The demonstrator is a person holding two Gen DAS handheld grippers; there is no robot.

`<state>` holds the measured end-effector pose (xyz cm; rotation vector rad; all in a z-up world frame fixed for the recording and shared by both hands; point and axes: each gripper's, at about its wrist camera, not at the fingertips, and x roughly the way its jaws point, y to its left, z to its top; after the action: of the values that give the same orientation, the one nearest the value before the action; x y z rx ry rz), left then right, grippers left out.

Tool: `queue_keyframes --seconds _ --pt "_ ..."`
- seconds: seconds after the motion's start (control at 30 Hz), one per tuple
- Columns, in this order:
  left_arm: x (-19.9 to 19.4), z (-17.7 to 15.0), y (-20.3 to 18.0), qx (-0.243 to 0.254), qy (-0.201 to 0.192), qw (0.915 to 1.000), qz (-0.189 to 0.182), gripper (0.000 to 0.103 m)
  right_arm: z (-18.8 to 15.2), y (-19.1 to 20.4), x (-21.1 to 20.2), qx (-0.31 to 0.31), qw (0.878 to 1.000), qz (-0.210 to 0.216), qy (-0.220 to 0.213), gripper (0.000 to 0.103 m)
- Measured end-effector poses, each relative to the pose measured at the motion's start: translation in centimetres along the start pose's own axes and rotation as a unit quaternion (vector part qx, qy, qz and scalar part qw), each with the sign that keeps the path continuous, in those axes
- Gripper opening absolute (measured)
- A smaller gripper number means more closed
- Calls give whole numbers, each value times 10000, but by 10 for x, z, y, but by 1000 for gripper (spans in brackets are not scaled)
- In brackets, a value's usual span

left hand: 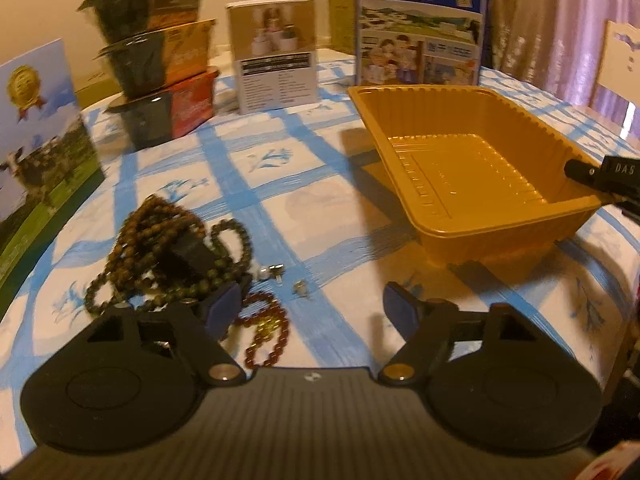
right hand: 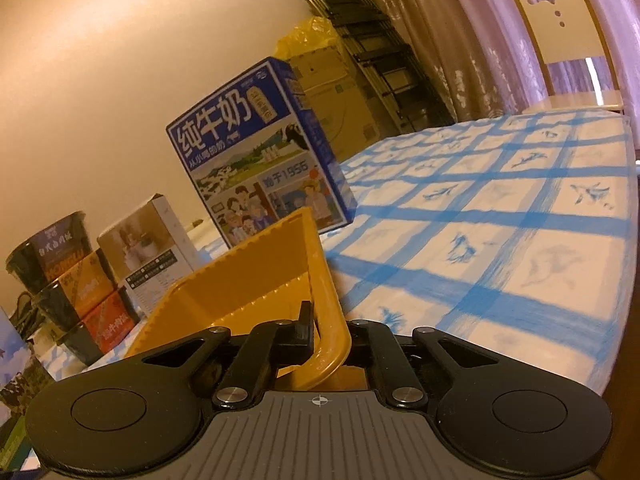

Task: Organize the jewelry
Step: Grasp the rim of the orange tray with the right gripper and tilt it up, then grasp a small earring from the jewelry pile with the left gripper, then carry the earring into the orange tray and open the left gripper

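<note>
Left gripper is hovering with jaws apart, nothing between them. Red bracelet is lying just beside its left pad, on the side away from the tray; brown beads are lying further out the same way. Right gripper is clamping the tray's near rim. Judgement: left gripper is nearer the jewelry and needs shifting away from the tray.

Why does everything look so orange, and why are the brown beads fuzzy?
Left wrist view: warm lamplight tints everything orange; the brown beads are smeared by blur, and the yellow tray casts a dark shadow. Right wrist view: the fisheye lens curves the checked tablecloth; the milk box looks sharper.
</note>
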<state>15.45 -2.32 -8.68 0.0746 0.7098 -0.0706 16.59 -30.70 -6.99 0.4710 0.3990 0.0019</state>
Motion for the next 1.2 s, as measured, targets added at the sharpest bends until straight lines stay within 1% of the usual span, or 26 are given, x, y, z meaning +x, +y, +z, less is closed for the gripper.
queue_keyframes --seconds 0.03,0.1,0.13,0.2,0.23,0.43,0.5,0.63,0.67,0.7,0.83,0.97,1.07,1.2 --pt "1 0 -1 52 -13 10000 -50 70 2 -4 -2 -3 10000 5 6 7" --pt "5 1 -3 134 -28 9998 -120 60 5 -10 -4 -28 10000 6 32 7" --pt "7 2 -4 161 -25 9998 -138 58 7 -14 -5 -13 10000 10 36 7" --pt "12 3 -4 183 18 9997 -146 51 9 -20 -6 16 10000 8 64 7" --pt "14 4 -3 170 40 9997 -151 50 10 -22 -6 21 10000 6 63 7" --pt "26 7 4 17 153 9998 -106 31 12 -27 -4 8 9999 27 98 7" --pt "30 6 7 -24 211 9997 -123 19 13 -28 -4 -13 9999 38 105 7" --pt "30 3 9 -157 186 9997 -89 15 14 -29 -4 -24 9999 51 113 7" --pt "30 3 10 -186 177 9996 -71 10 15 -29 -4 -38 9999 58 111 7" --pt "30 3 10 -209 173 9996 -65 7 15 -30 -4 -45 9999 62 111 7" --pt "27 4 8 -212 141 9997 -43 7 15 -29 -5 -44 9999 78 103 7" --pt "14 13 3 -119 -63 9998 -109 7 16 -28 -5 -99 9999 113 83 7" --pt "2 23 -3 -105 -255 9993 -256 7 18 -23 -8 -247 9996 146 13 7" --pt "-15 41 -15 -92 -548 9970 -547 7 20 -17 -11 -458 9988 176 -76 7"
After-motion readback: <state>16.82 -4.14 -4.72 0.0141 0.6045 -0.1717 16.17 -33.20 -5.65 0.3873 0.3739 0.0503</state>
